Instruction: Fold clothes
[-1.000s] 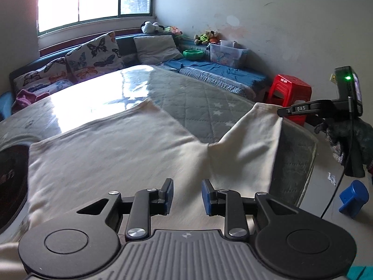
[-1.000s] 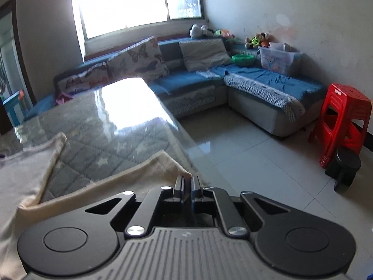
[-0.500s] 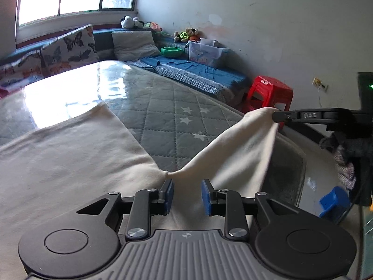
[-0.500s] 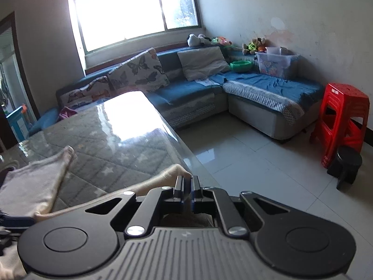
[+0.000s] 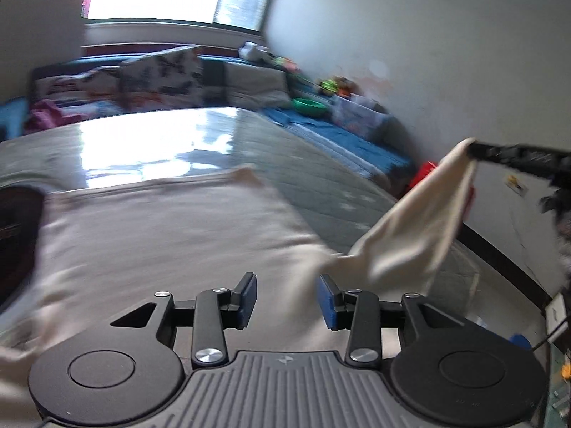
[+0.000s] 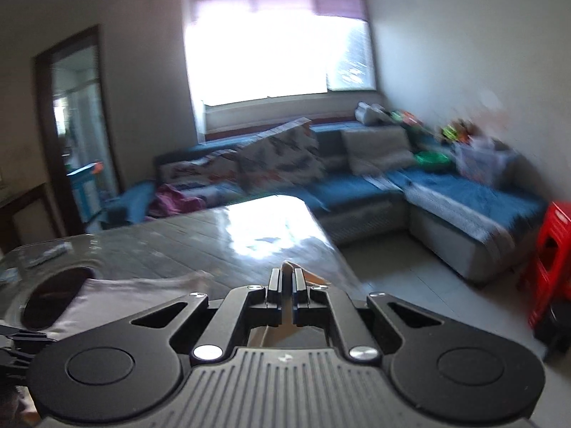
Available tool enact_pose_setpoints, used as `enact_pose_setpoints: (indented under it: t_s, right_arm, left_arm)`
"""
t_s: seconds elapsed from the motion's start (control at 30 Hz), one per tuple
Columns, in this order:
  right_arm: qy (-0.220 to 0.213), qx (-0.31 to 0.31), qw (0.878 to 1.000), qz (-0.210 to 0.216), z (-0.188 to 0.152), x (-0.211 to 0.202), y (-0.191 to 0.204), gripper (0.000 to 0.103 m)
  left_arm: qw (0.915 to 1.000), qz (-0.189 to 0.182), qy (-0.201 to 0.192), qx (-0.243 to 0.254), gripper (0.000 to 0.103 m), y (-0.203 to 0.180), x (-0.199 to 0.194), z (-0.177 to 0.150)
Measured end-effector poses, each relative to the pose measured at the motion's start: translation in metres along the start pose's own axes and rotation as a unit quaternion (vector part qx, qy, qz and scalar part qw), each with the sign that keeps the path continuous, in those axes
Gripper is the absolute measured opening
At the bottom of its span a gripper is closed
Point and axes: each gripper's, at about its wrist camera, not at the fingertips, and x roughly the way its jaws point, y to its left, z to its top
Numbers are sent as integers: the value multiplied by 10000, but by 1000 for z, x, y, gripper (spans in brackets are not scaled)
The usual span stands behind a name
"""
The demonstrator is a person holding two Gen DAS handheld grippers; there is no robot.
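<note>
A cream garment point(image 5: 171, 228) lies spread on the table, and one corner of it point(image 5: 421, 221) is lifted into the air at the right. My right gripper point(image 5: 473, 151) is shut on that raised corner; in the right wrist view a sliver of cloth point(image 6: 287, 267) shows between the closed pads of the right gripper point(image 6: 287, 280). My left gripper point(image 5: 287, 297) hovers low over the garment's near edge with its jaws opening. Cloth lies under the gap, and the blue pads point(image 5: 249, 294) do not press on it. Both views are blurred.
The table point(image 5: 321, 178) has a grey quilted cover under glossy glass, with a dark round patch point(image 5: 14, 235) at its left. A blue corner sofa point(image 6: 464, 199) with cushions runs along the walls. Red stools point(image 6: 549, 253) stand on the tiled floor at the right.
The right gripper has risen with the garment corner, pulling that flap up off the table. The left gripper's jaws have spread wider and its view has swung across the table.
</note>
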Motion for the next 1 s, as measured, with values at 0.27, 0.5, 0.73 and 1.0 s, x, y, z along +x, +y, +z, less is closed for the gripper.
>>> enact_pose_setpoints:
  t_s: [0.27, 0.5, 0.73, 1.0]
  right_arm:
    - [150, -927, 9860, 1378, 11, 13, 107, 4]
    - [683, -1574, 9539, 2462, -14, 51, 190, 5]
    - [999, -1845, 9380, 2760, -34, 47, 214, 10]
    - [1264, -1757, 9613, 1706, -50, 39, 144, 23]
  left_arm:
    - [9938, 818, -361, -664, 43, 60, -63, -29]
    - [9878, 1136, -355, -1002, 43, 81, -85, -52]
    - [9879, 1125, -325, -1017, 43, 77, -92, -61]
    - [9925, 1098, -260, -476, 42, 56, -71, -52]
